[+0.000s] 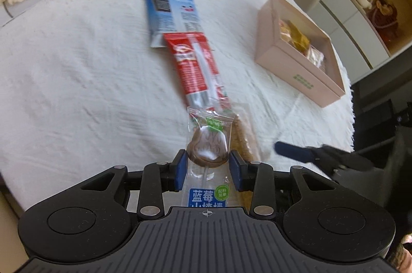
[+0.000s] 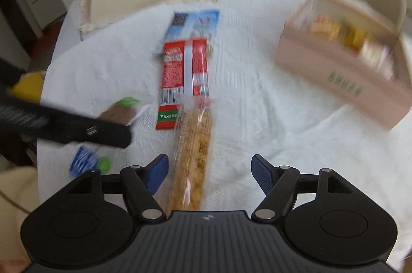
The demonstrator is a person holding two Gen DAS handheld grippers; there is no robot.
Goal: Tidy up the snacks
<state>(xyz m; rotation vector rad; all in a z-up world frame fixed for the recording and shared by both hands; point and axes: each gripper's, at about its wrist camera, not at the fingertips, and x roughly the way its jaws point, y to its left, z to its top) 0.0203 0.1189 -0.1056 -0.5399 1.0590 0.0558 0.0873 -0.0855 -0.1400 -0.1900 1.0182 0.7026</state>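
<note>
The left gripper (image 1: 207,164) clamps a clear-wrapped brown lollipop snack (image 1: 208,148) above the white textured cloth (image 1: 77,72). The right gripper (image 2: 209,173) stands spread wide over a long tan cracker pack (image 2: 194,157). Farther on lie a red sachet (image 2: 180,77), a blue packet (image 1: 171,15), and rightward a pink cardboard box (image 1: 288,59) holding snacks.

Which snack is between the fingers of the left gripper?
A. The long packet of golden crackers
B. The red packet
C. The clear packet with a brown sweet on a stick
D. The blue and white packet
C: in the left wrist view the left gripper has its blue pads on either side of the clear packet with the brown sweet, while the red packet and the blue and white packet lie further off on the white cloth.
</note>
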